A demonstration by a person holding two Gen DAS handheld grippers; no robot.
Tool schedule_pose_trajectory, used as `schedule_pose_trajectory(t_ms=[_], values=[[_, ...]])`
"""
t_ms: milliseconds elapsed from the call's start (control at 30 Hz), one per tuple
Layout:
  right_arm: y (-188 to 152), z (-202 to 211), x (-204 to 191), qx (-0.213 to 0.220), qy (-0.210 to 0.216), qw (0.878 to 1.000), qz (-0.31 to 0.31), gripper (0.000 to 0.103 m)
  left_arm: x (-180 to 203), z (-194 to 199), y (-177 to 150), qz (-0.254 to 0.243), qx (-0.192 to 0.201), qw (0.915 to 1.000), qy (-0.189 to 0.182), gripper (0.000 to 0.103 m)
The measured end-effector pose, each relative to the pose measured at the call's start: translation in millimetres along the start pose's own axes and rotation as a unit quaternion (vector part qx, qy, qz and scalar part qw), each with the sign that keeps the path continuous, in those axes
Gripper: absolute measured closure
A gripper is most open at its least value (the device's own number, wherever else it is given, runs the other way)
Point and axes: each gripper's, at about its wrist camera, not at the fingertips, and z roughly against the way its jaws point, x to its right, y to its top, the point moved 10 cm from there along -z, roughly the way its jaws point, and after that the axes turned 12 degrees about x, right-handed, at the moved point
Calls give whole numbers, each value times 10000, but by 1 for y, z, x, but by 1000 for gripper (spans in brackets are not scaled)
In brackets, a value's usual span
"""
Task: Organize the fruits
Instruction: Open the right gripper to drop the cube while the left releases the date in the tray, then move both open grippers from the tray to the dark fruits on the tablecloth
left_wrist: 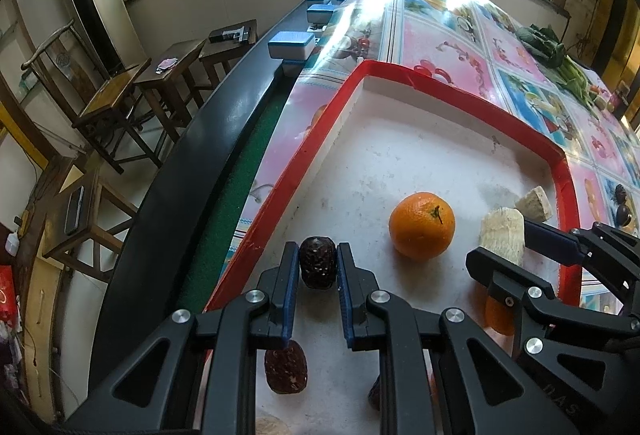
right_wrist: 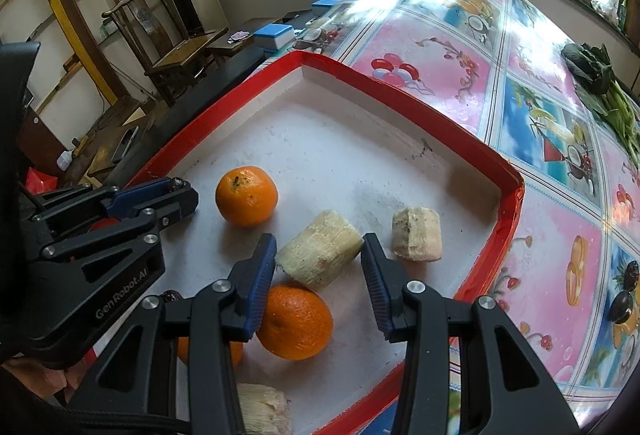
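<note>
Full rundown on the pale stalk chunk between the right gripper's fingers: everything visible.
The stalk chunk is a short, stubby cylinder, pale cream, with a fibrous, lengthwise-ribbed surface and rough cut ends; it looks like peeled sugarcane. It lies on its side, angled, on the white floor of the red-rimmed tray. The right gripper straddles it with jaws open; the pads look close, but contact is unclear. An orange sits just nearer the camera, a similar chunk lies apart to its right.

Inside red-rimmed white tray (right_wrist: 472, 139): three oranges (right_wrist: 246, 196), pale sugarcane chunks (right_wrist: 319, 254) toward right rim, dark wrinkled dates (left_wrist: 317, 262) near left rim.
</note>
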Motion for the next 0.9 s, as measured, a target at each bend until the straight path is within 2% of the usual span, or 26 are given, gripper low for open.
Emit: schedule_pose_trajectory(t_ms=[400,500,567,600,900], values=[[0,2,1,33,-47,10000,-49,54,0,-1,-4,-79,-52,9999,93,85],[0,4,3,42,-92,9999,-69,53,0,0,-3,-76,-32,9999,90,80],[0,5,4,47,-95,9999,-95,52,0,1,-3,-73,-53,9999,75,65],[1,7,4,58,-105,9999,-107,52,-1,3,-2,-52,-26,9999,110,63],[19,44,6,482,-52,9985,-241,49,-6,27,8,142,211,9996,152,61]])
